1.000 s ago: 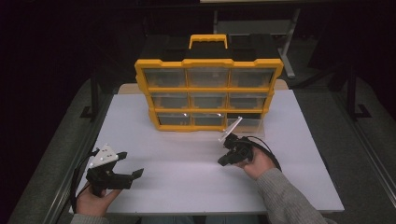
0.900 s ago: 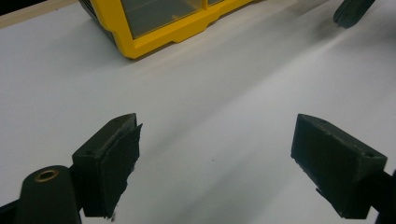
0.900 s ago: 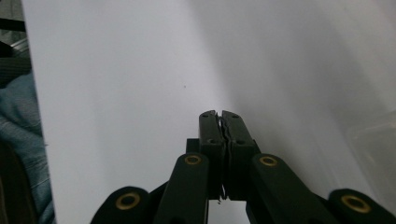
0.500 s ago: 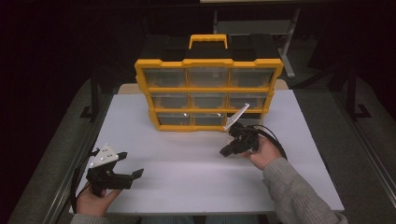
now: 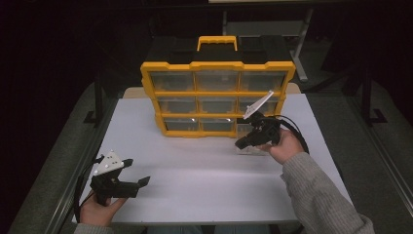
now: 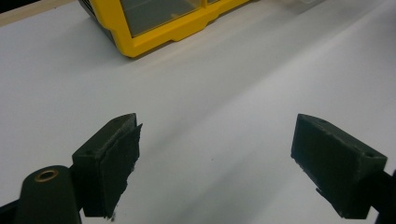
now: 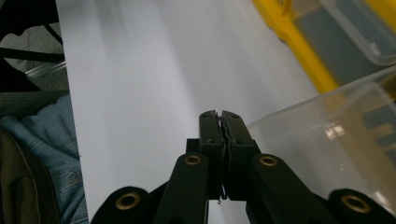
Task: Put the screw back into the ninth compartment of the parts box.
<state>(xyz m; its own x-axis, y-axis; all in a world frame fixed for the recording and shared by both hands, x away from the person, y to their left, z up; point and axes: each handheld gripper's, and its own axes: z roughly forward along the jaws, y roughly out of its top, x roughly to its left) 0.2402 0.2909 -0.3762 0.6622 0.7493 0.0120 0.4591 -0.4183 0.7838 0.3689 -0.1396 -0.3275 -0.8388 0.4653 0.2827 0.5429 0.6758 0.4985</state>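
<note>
A yellow organizer [image 5: 216, 92] with clear drawers stands upright at the back of the white table [image 5: 204, 170]. A clear drawer [image 7: 322, 140] lies out on the table before the organizer's lower right corner [image 5: 254, 149]. My right gripper [image 5: 240, 144] hovers just over that drawer, jaws shut and pointing left and down. In the right gripper view the shut jaws [image 7: 219, 119] have nothing visible between them, and the drawer's wall is just to their right. My left gripper [image 5: 137, 171] rests at the near left, open and empty [image 6: 217, 140], facing the organizer [image 6: 159, 35].
The organizer has a yellow carry handle [image 5: 217, 43] on top. Bare white table stretches between the two grippers. Metal frame rails run along both sides of the table [image 5: 63, 209]. A jeans-clad leg [image 7: 42, 154] lies below the table edge.
My right gripper has moved away from me, toward the organizer's lower right corner, staying shut. The left gripper has not moved.
</note>
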